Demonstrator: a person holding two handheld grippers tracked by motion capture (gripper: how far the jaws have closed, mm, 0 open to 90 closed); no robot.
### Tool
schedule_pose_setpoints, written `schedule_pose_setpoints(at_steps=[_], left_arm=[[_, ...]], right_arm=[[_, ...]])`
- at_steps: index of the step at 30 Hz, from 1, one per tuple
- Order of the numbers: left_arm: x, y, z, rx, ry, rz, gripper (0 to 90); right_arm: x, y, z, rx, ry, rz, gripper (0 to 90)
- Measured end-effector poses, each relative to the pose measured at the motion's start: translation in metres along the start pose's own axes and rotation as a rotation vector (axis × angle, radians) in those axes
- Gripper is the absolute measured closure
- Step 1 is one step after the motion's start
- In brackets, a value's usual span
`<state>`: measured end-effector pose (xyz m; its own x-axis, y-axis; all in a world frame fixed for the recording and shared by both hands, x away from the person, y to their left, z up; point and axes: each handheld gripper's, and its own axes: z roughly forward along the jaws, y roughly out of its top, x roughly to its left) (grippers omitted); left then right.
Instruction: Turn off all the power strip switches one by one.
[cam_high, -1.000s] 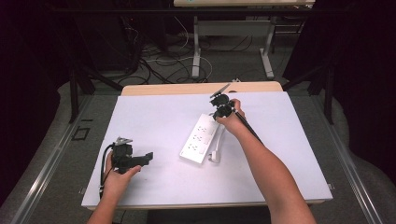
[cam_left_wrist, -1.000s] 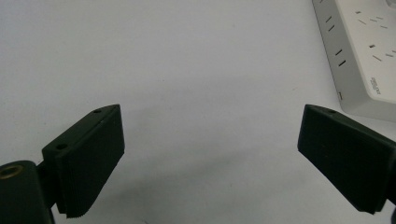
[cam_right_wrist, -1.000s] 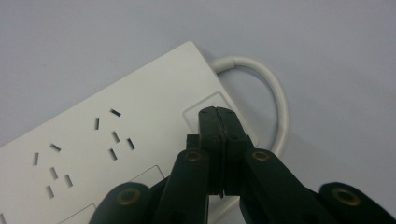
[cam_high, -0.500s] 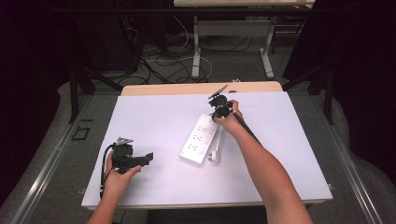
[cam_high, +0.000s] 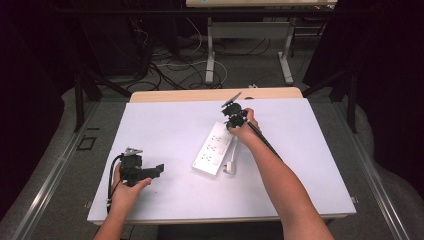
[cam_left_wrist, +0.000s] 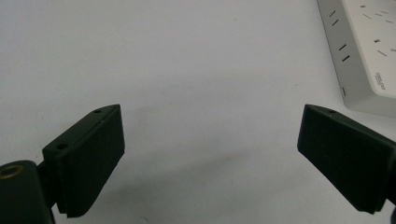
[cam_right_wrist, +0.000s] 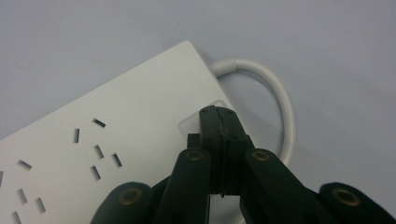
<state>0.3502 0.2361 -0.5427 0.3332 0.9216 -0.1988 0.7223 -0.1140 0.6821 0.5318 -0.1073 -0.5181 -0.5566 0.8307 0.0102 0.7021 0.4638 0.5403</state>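
Dark surroundings enclose a white-topped table (cam_high: 165, 130) with a pale wooden edge along its far side. Beyond it, on the grey floor, lie tangled cables (cam_high: 165, 70) between the metal legs of a second desk (cam_high: 250, 4). Black stands flank the table on both sides.

On the table, right of centre, lies a white power strip (cam_high: 215, 148), set diagonally, sockets upward. Its short white cord (cam_high: 231, 162) loops out beside its near end. Nothing else rests on the surface, and nothing stands between the two tools and the strip.

The right gripper (cam_right_wrist: 218, 114) is at the far end of the strip, jaws pressed fully together with nothing between them. Its tip sits over a square rocker panel (cam_right_wrist: 196, 120) on the strip's top face, apparently touching it; actual contact cannot be confirmed. The cord curves just beside that end in the right gripper view.

The left gripper (cam_high: 159, 170) rests near the front left of the table, well apart from the strip. Its jaws stand wide apart and hold nothing; bare table lies between them.
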Motion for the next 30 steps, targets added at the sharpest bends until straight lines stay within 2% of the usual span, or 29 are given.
schedule_pose_setpoints(at_steps=[1, 2, 4, 5, 7, 8, 9, 10, 12, 14, 16, 17, 19, 20, 21, 23, 24, 26, 27, 29, 30], left_arm=[[0.0, 0.0, 0.0, 0.002, 0.001, 0.001, 7.7], [0.0, 0.0, 0.0, 0.002, 0.001, 0.001, 7.7], [0.001, 0.0, 0.0, 0.006, 0.0, 0.004, 7.7], [0.001, 0.0, 0.0, 0.005, -0.001, 0.001, 7.7], [0.001, 0.0, 0.0, 0.005, 0.0, -0.004, 7.7], [0.001, 0.0, 0.0, 0.005, 0.0, -0.004, 7.7], [0.001, 0.0, 0.0, 0.005, 0.0, -0.004, 7.7], [0.001, 0.0, 0.0, 0.004, 0.0, -0.004, 7.7], [0.001, 0.0, 0.0, 0.005, 0.001, -0.006, 7.7], [0.001, 0.0, 0.0, 0.003, 0.001, -0.006, 7.7], [0.001, 0.001, 0.0, 0.012, -0.002, -0.003, 7.7], [0.001, 0.001, 0.0, 0.012, -0.002, -0.003, 7.7], [0.001, 0.001, 0.0, 0.014, -0.003, -0.003, 7.7], [0.001, 0.001, 0.0, 0.013, -0.004, -0.002, 7.7], [0.001, 0.001, 0.0, 0.013, -0.004, -0.002, 7.7], [0.001, 0.001, 0.0, 0.012, -0.001, -0.003, 7.7], [0.001, 0.0, 0.001, 0.004, 0.001, -0.005, 7.7], [0.001, 0.001, 0.0, 0.014, 0.0, -0.003, 7.7], [0.001, 0.001, 0.0, 0.013, 0.001, -0.004, 7.7], [0.001, 0.001, 0.001, 0.013, -0.001, -0.004, 7.7], [0.001, 0.001, 0.0, 0.022, -0.004, -0.001, 7.7]], right_arm=[[-0.002, -0.001, 0.0, -0.01, 0.008, 0.008, 90.0], [-0.002, -0.001, -0.003, 0.017, 0.011, 0.028, 90.0], [-0.005, -0.002, -0.004, -0.01, 0.02, 0.036, 90.0], [-0.004, -0.001, -0.005, 0.002, 0.026, 0.069, 90.0], [-0.005, -0.002, -0.006, 0.004, 0.035, 0.064, 90.0], [-0.006, -0.002, -0.008, 0.033, 0.024, 0.052, 90.0], [-0.006, -0.002, -0.008, 0.033, 0.024, 0.052, 90.0], [-0.005, -0.002, -0.011, 0.055, 0.03, 0.068, 90.0], [-0.006, -0.003, -0.012, 0.062, 0.027, 0.057, 90.0], [-0.006, -0.005, -0.011, 0.021, 0.046, 0.058, 90.0], [-0.006, -0.005, -0.012, 0.027, 0.051, 0.054, 90.0], [-0.005, -0.005, -0.015, 0.051, 0.054, 0.056, 90.0], [-0.005, -0.005, -0.014, 0.031, 0.063, 0.065, 90.0], [-0.004, -0.005, -0.018, 0.054, 0.064, 0.057, 90.0], [-0.004, -0.005, -0.018, 0.054, 0.064, 0.057, 90.0], [-0.003, -0.007, -0.017, 0.019, 0.083, 0.051, 90.0], [-0.003, -0.007, -0.018, 0.026, 0.083, 0.03, 90.0], [-0.001, -0.007, -0.02, 0.037, 0.087, 0.031, 90.0], [0.001, -0.009, -0.02, 0.043, 0.088, 0.011, 90.0], [0.003, -0.009, -0.021, 0.06, 0.097, 0.018, 90.0], [0.005, -0.011, -0.02, 0.045, 0.108, -0.012, 90.0]])
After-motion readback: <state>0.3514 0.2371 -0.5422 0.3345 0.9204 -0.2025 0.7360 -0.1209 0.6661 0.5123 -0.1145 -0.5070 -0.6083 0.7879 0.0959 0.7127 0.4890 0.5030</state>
